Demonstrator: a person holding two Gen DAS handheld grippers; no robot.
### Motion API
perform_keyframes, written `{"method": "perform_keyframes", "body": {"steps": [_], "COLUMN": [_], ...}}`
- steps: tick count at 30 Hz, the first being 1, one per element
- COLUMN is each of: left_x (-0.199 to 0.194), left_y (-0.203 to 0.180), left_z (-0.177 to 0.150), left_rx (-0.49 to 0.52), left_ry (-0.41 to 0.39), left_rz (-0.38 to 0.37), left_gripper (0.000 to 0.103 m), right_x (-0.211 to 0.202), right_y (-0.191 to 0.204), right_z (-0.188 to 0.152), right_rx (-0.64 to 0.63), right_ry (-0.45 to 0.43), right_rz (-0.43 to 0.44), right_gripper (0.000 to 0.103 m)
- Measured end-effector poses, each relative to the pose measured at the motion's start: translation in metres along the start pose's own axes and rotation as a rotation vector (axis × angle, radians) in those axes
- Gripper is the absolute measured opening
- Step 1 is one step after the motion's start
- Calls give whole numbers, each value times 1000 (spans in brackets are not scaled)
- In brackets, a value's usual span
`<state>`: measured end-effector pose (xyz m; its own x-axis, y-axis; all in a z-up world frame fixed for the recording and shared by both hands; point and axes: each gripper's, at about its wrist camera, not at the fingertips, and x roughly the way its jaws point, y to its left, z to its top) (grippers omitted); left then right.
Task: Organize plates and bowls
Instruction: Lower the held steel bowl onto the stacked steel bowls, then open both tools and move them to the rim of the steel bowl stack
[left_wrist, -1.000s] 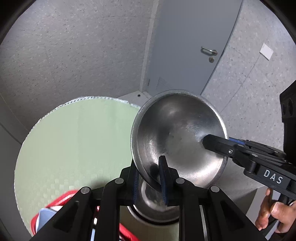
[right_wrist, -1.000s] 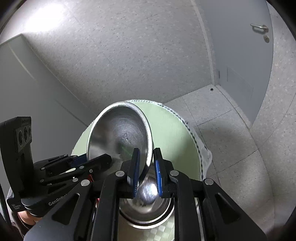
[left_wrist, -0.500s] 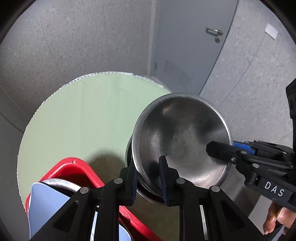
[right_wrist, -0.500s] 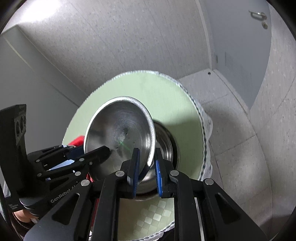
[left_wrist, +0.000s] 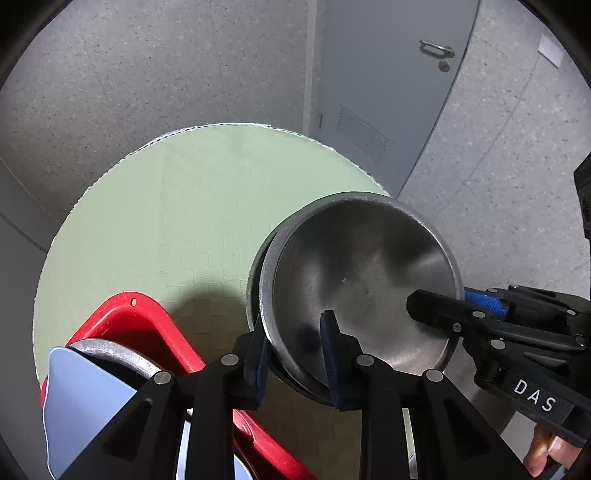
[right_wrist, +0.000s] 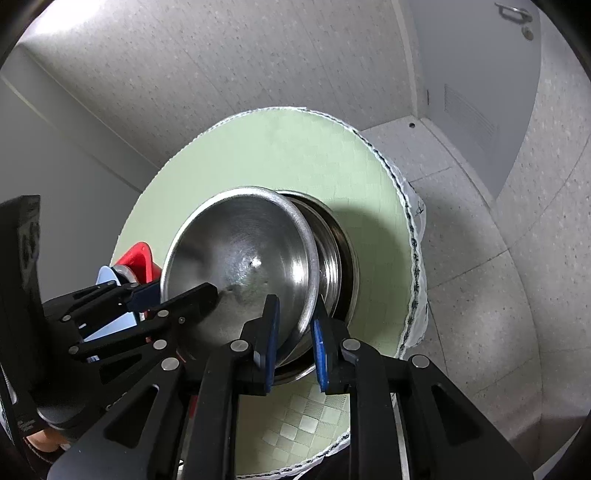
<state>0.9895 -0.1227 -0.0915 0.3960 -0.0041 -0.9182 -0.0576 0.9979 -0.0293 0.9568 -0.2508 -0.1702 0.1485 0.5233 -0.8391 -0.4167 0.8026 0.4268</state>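
A steel bowl (left_wrist: 362, 280) is held tilted by both grippers, just above a stack of steel bowls (right_wrist: 338, 258) on the round green table (left_wrist: 166, 221). My left gripper (left_wrist: 295, 354) is shut on the bowl's near rim. My right gripper (right_wrist: 293, 328) is shut on the opposite rim; it shows in the left wrist view (left_wrist: 454, 306) at the right. The held bowl (right_wrist: 240, 266) leans against the stack's left edge. A red basket (left_wrist: 147, 328) at lower left holds a light blue plate (left_wrist: 88, 398) and a steel dish (left_wrist: 110, 354).
The green cloth covers the table to its white stitched edge (right_wrist: 410, 236). Grey speckled floor and walls surround it. A grey door (left_wrist: 388, 74) stands behind. The basket also shows in the right wrist view (right_wrist: 138, 258).
Both grippers have lowered the tilted bowl from well above the table down to the stack of bowls. The red basket has come into view.
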Motion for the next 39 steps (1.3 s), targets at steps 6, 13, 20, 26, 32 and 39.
{"method": "perform_keyframes", "body": {"steps": [6, 13, 20, 26, 32, 39], "left_x": [7, 1, -12, -28, -32, -33], "left_y": [-11, -6, -9, -15, -34, -70], "left_z": [-5, -21, -37, -55, -71, -76], "left_rx": [-7, -93, -198, -301, -363, -575], "left_ry": [-13, -26, -81, -157, -178, -228], "left_rz": [10, 31, 94, 116, 152, 272], "left_gripper": [33, 46, 67, 85, 96, 97], "right_x": [2, 2, -4, -14, -21, -23], "right_y": [2, 0, -5, 1, -3, -10], "right_z": [0, 0, 4, 11, 24, 47], "right_rx": [-2, 7, -8, -51, -131, -356], "right_ry": [0, -2, -10, -21, -22, 6], "right_rz": [0, 12, 28, -22, -4, 65], "right_gripper": [18, 22, 22, 37, 44, 60]}}
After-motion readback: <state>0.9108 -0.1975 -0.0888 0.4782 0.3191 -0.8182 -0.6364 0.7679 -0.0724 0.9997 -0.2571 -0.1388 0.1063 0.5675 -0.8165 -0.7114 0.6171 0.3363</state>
